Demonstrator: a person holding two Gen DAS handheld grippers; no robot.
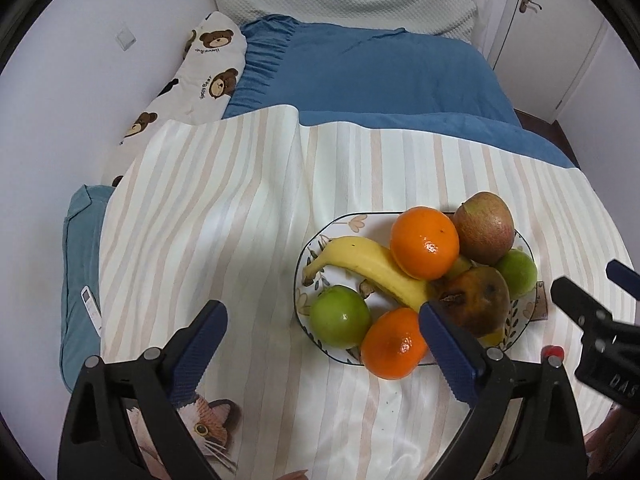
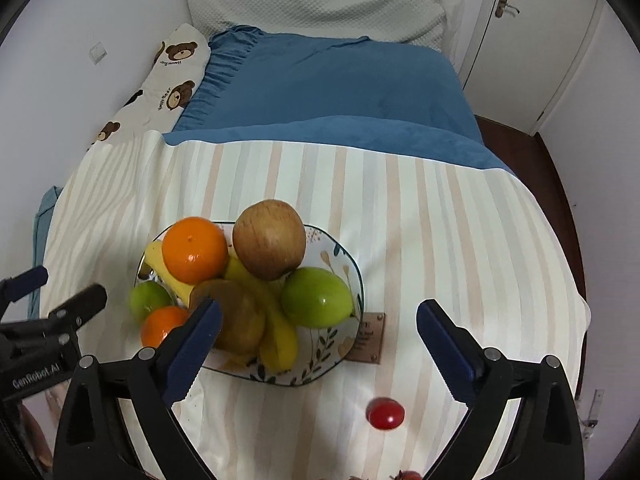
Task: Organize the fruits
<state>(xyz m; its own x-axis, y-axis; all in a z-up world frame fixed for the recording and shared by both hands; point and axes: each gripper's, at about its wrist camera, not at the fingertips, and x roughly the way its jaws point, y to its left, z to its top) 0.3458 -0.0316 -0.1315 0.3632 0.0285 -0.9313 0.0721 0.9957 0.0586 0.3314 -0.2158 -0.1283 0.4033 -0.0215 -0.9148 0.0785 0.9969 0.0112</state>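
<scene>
A floral plate (image 1: 316,246) (image 2: 340,262) on the striped cloth holds a banana (image 1: 360,258), two oranges (image 1: 424,242) (image 1: 394,344), two green fruits (image 1: 340,316) (image 1: 518,270), a reddish apple (image 1: 484,226) and a bruised brown pear (image 1: 474,300). My left gripper (image 1: 320,356) is open and empty, above the plate's near left edge. My right gripper (image 2: 320,352) is open and empty over the plate's near right side. A small red tomato (image 2: 385,412) lies on the cloth between the right gripper's fingers, closer to me than the plate.
The striped cloth (image 1: 224,208) covers a bed with a blue blanket (image 1: 360,72), a bear-print pillow (image 1: 192,76) and a white pillow (image 1: 340,0). A brown label (image 2: 370,338) lies by the plate. A white door (image 2: 532,40) is at the far right.
</scene>
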